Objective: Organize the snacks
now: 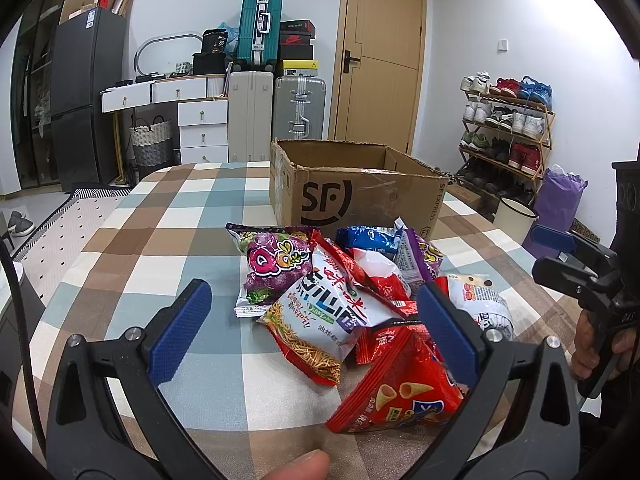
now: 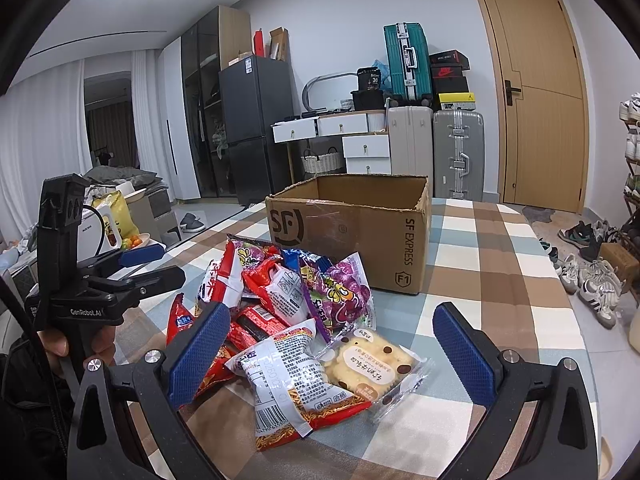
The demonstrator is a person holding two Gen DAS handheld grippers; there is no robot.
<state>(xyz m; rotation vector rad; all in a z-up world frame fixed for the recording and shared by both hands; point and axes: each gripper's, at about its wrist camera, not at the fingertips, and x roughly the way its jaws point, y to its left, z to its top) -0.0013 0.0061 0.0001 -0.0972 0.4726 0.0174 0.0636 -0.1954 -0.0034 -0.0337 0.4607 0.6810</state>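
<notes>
The cardboard box [image 2: 360,232] looks empty; the snack pile [image 1: 352,300] lies before it, between left tongs [image 1: 316,336] and right tongs [image 2: 332,356], both spread wide.

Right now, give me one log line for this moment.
left hand-held gripper: open, empty | right hand-held gripper: open, empty | snack pile: on checked tablecloth | cardboard box: open, behind pile

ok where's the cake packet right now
The cake packet lies on the checked cloth at the pile's right edge in the right wrist view, beside the noodle bag, in front of the box.
</notes>
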